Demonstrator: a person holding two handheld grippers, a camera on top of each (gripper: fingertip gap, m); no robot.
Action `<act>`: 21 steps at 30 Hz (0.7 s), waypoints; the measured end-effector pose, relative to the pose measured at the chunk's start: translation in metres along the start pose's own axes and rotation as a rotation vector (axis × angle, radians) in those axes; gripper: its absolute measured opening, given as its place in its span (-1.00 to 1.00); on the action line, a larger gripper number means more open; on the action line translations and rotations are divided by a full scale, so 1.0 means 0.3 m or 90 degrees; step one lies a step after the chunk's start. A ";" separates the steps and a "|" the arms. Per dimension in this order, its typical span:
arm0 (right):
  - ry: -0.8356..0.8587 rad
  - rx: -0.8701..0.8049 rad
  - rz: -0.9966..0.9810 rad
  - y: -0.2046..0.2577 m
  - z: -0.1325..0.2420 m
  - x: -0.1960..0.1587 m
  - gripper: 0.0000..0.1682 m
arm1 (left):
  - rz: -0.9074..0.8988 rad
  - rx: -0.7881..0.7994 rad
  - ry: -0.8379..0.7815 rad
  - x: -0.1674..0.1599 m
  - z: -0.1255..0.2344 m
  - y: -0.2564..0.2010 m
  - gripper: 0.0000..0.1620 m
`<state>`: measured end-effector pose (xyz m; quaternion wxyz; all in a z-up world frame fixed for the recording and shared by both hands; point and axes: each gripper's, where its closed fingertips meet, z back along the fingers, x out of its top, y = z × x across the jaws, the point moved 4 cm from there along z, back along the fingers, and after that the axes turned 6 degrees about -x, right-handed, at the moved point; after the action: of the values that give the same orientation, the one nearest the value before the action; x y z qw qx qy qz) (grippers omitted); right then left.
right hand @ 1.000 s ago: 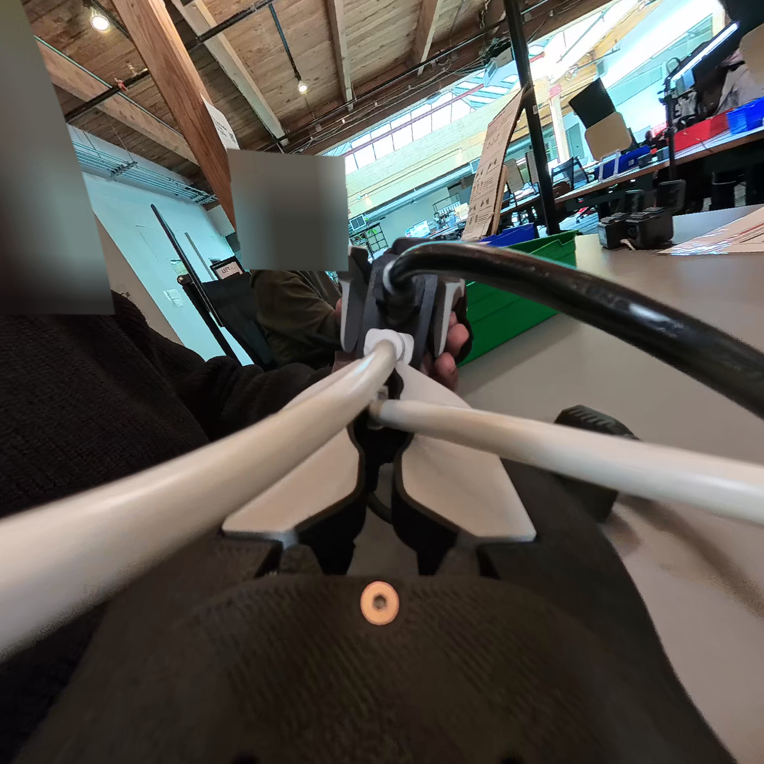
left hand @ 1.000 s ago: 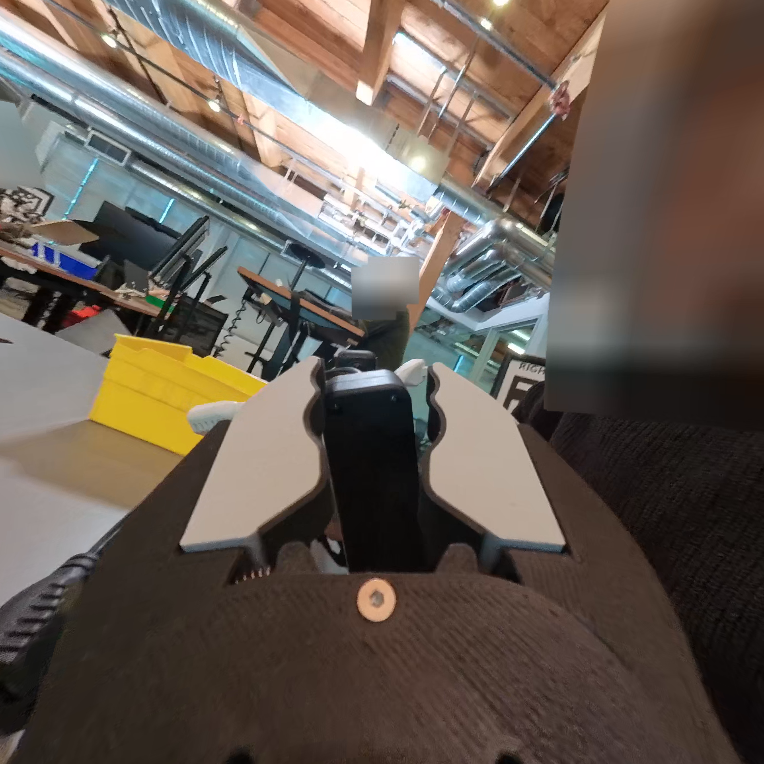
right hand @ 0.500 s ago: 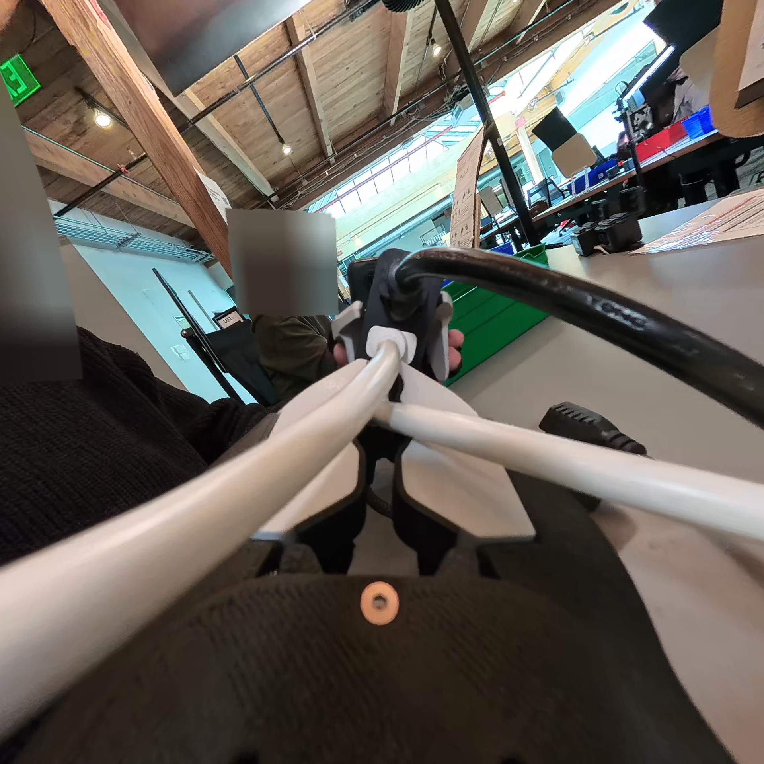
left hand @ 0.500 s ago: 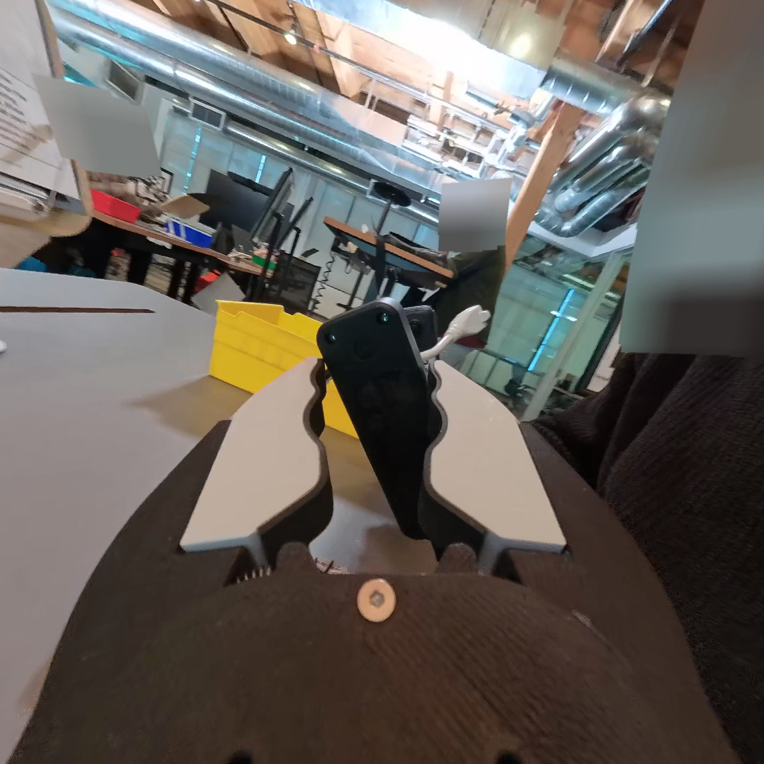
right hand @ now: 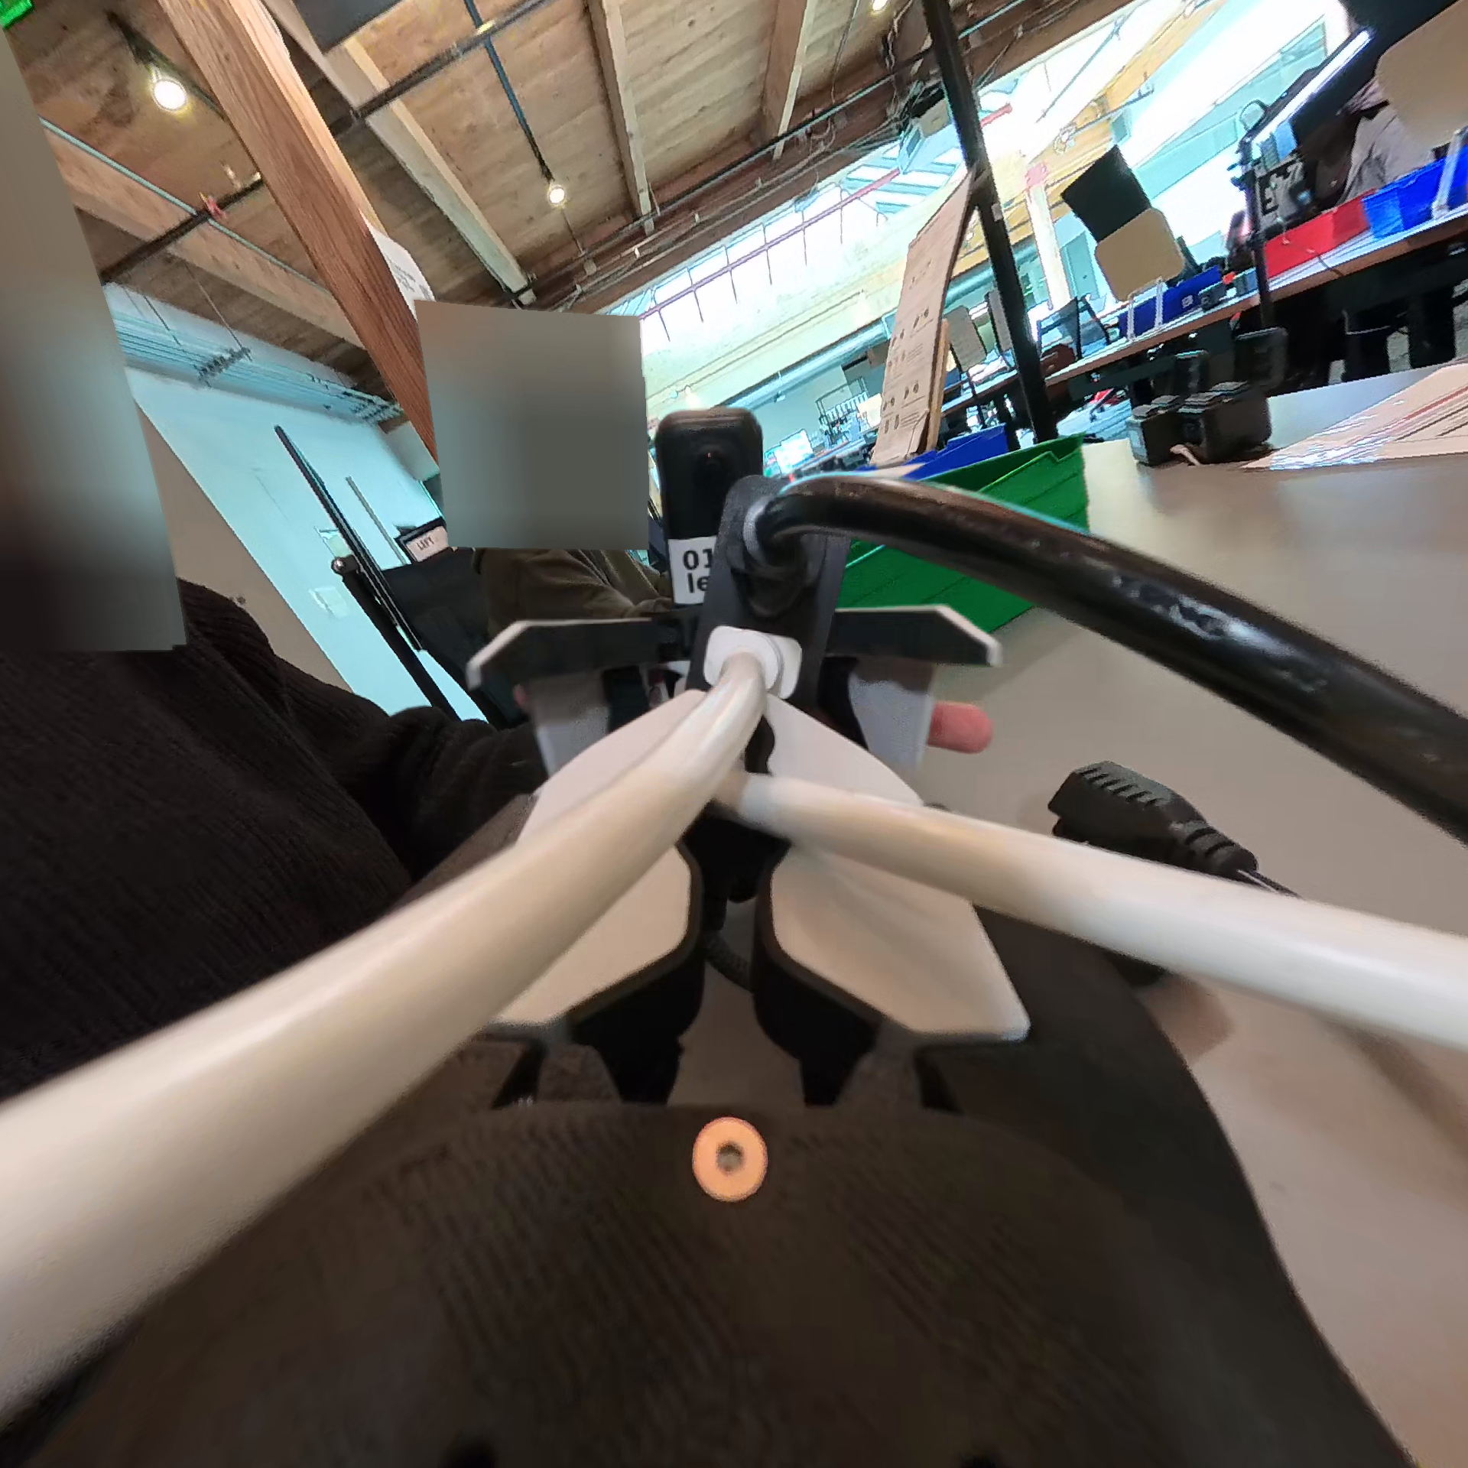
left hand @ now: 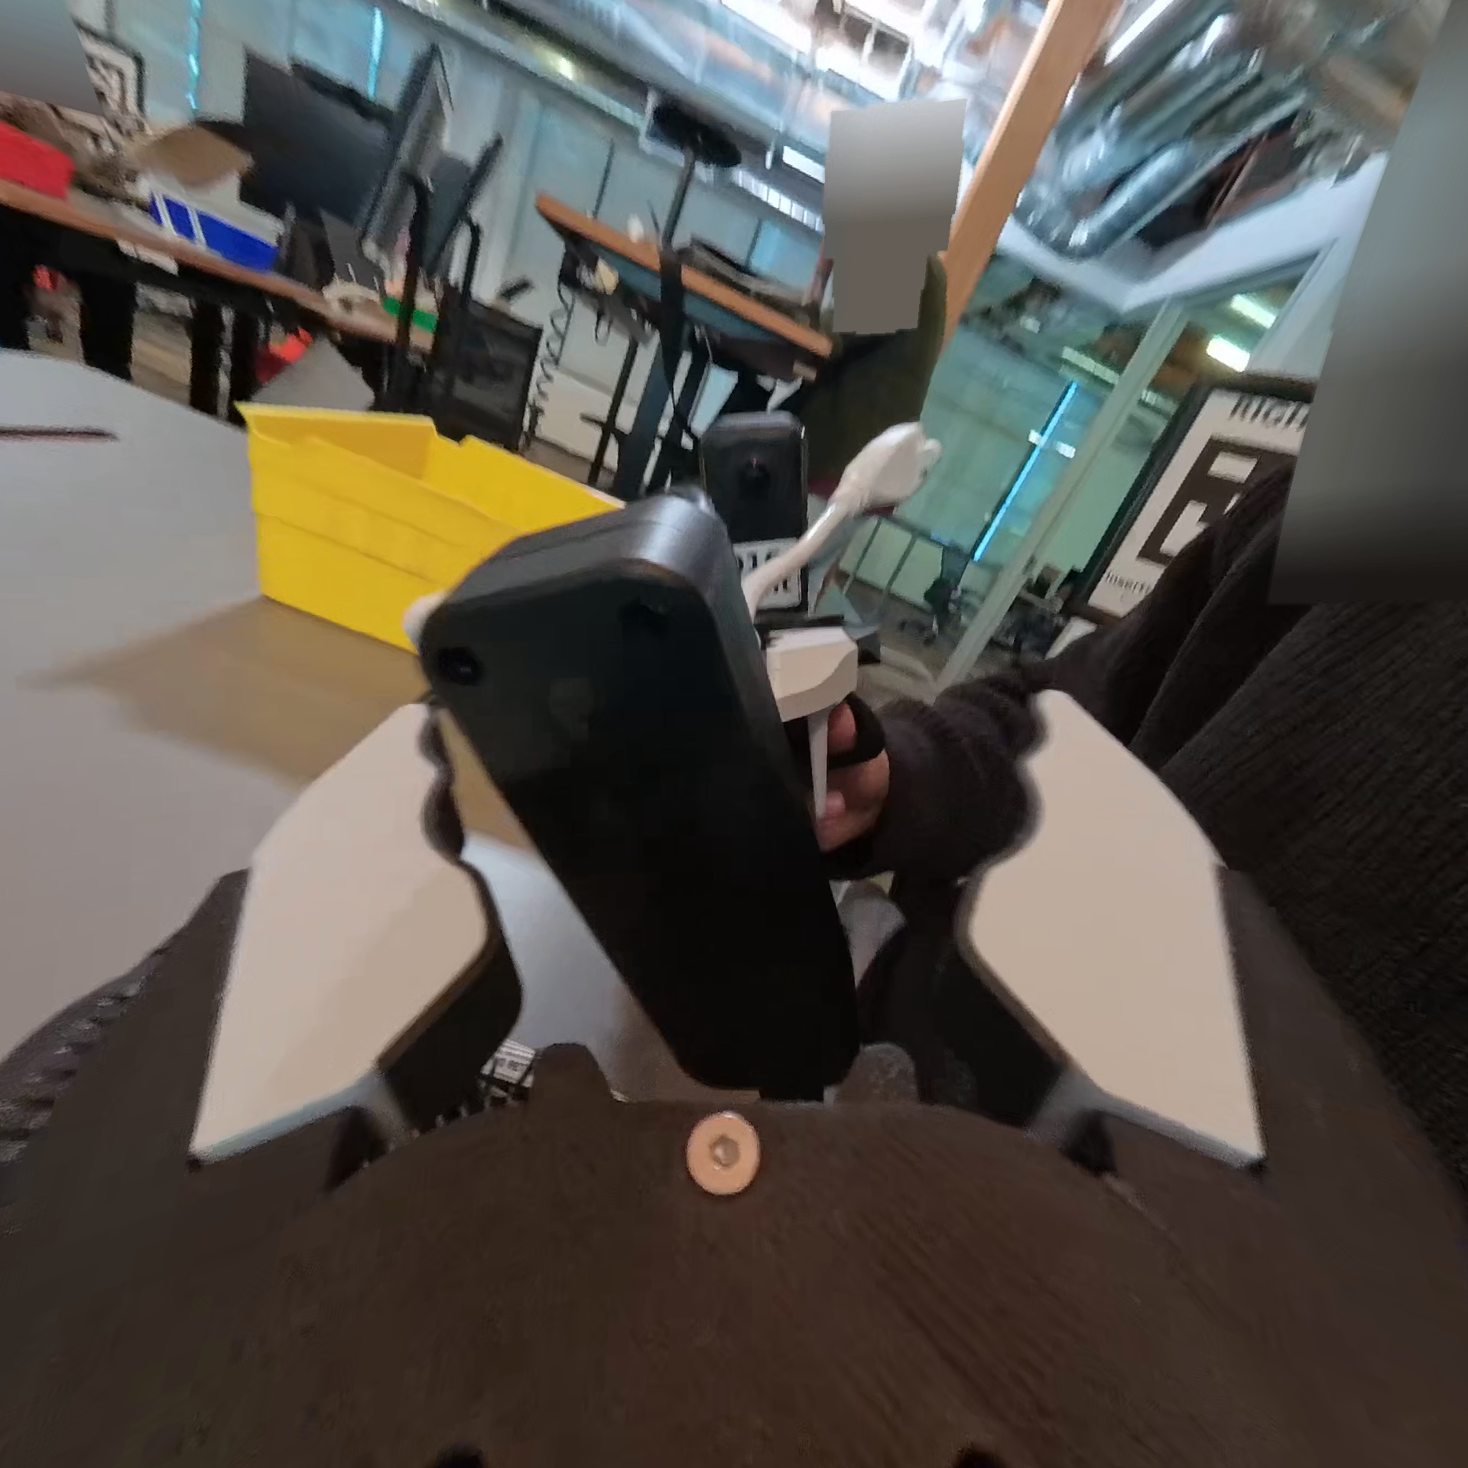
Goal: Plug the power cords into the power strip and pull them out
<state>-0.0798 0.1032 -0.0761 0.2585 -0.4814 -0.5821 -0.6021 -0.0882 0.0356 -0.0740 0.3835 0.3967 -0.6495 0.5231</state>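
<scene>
Scene: two hand-held tools meet over a grey worktop (right hand: 1271,604) in an open workshop, with a black power strip (left hand: 659,794) raised between them.
Left tool: the left tool (left hand: 735,711) stands with its fingers spread wide. The strip's screwed back face tilts through the gap, and neither finger appears to press on it.
Right tool: the right tool (right hand: 735,802) has its fingers drawn nearly together. It seems to pinch the strip's lower end, though crossing cords hide the contact itself.
Plugged in: one white plug (right hand: 751,655) sits in the strip's socket face, and its white cord (right hand: 556,858) sweeps toward the camera. A thick black cord (right hand: 1152,604) leaves the strip's upper end and is likely the strip's own lead.
Loose: a second white cord (right hand: 1112,898) crosses the right tool, its end unseen. A black plug (right hand: 1144,818) lies unplugged on the worktop just beside it.
Progress: by appearances the job is midway, with one cord seated, one plug out and the pulling-out not yet finished. Which cords have already completed a cycle cannot be told.
Surroundings: a yellow bin (left hand: 381,508) and a green bin (right hand: 993,516) sit on the worktop.
Writing: no brand shows on the strip. A small white tag (right hand: 691,572) on the left tool, a black-and-white sign (left hand: 1223,508) and a brown board (right hand: 921,341) carry print, which is not reproduced here.
</scene>
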 end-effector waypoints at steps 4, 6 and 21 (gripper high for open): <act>0.021 0.009 0.033 0.019 -0.011 -0.012 -0.94 | 0.024 -0.021 0.050 -0.045 -0.046 -0.022 0.83; 0.028 0.008 0.044 0.023 -0.014 -0.017 -0.93 | 0.053 -0.028 0.056 -0.048 -0.038 -0.015 0.74; 0.034 0.018 0.047 0.025 -0.019 -0.019 -0.91 | 0.090 -0.123 -0.044 0.011 0.029 -0.020 -0.32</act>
<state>-0.0727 0.0950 -0.0771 0.3025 -0.4826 -0.5653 -0.5966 -0.0847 0.0258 -0.0703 0.3596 0.3291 -0.7359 0.4699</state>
